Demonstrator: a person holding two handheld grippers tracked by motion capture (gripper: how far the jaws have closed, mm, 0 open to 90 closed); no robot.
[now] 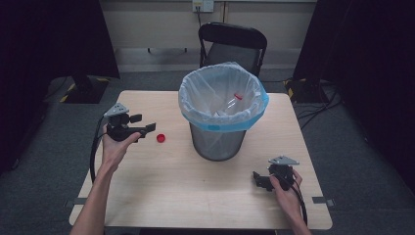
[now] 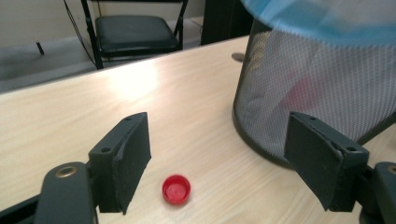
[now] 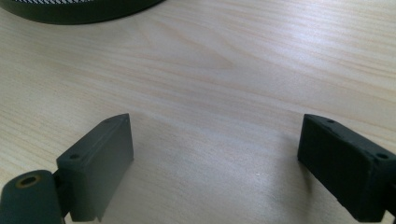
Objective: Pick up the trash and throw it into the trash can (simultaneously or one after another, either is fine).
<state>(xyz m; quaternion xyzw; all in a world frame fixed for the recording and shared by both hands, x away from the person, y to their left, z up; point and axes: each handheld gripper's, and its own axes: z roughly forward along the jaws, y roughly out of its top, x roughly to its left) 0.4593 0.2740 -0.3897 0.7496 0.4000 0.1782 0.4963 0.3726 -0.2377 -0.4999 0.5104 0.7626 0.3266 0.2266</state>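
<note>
Light wood table [image 1: 161, 186], rounded corners, on grey carpet. Red cap [image 2: 176, 189] lies flat on it, open side up, just ahead of the left gripper [image 2: 217, 158], between its spread jaws, nearer the left one. Mesh bin [image 1: 217, 142] with a blue-rimmed liner stands mid-table, right of the cap, beyond that gripper's right jaw. Bare wood ahead of the right gripper [image 3: 215, 163].

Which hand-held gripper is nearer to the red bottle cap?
Left. The left hand-held gripper is just beside the red bottle cap; the right hand-held gripper is across the table.
</note>
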